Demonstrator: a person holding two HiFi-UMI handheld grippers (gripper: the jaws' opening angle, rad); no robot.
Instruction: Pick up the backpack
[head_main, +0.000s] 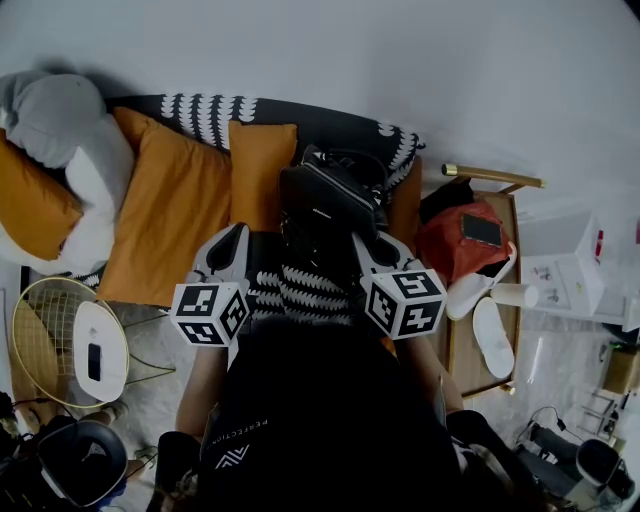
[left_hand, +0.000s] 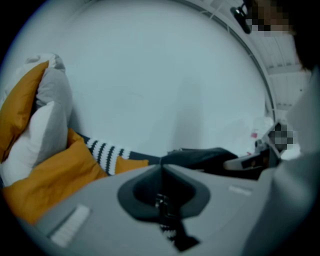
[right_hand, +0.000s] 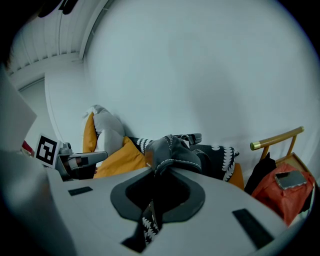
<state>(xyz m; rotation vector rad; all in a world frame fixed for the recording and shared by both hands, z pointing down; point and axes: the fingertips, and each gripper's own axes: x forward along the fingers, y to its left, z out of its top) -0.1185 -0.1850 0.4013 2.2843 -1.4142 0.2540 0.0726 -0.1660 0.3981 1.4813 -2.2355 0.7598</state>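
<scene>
My right gripper (right_hand: 161, 169) is pinched nearly shut on a fold of the black backpack (right_hand: 172, 150). The bag is between my two grippers, above the patterned blanket (head_main: 300, 290) and beside the orange cushions (head_main: 170, 215). My left gripper (left_hand: 161, 169) has its jaws together with nothing I can see in them. I judge the grip made and the lift in hand. Next comes a steady rise, perhaps with a second hold for the left. White print on my dark top (head_main: 300, 400) looks like "PERFECTION". The white box (head_main: 560, 265) has print too small to read.
</scene>
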